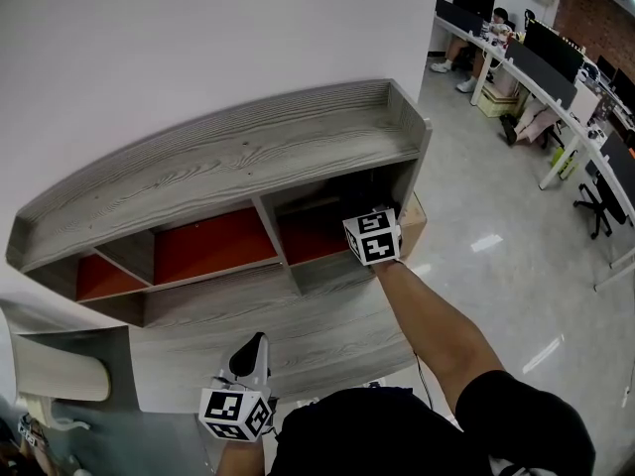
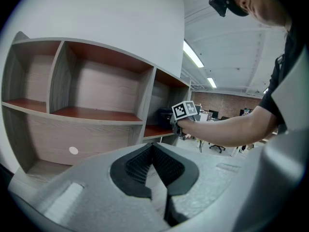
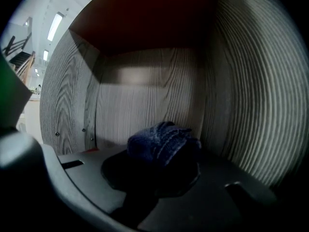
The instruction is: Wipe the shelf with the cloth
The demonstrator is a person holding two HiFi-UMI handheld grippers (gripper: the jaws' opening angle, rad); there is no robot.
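Two tongs are in play, but only one is working. The right tongs (image 3: 153, 164) reach deep into the right-hand compartment (image 1: 319, 234) of the grey wood-grain shelf unit with orange-red shelf boards (image 1: 248, 157). They are clamped on a bunched dark blue cloth (image 3: 160, 140), which bulges out past their tips. In the right gripper view the cloth sits low in the compartment, near the corner where the grey back panel (image 3: 145, 100) meets the right side wall (image 3: 251, 91). Whether it presses on any board cannot be told from here.

The left tongs (image 2: 152, 148) are held low and well back from the unit, closed on nothing, with their dark ribbed pads meeting at the tip.

The step in hand looks like the wiping itself, or its start, inside this one compartment. The next move probably calls for pressing the cloth flat onto the shelf board and sweeping it side to side. The grip must stay firm so the wad does not slip out. The middle and left compartments (image 1: 213, 246) would likely follow.
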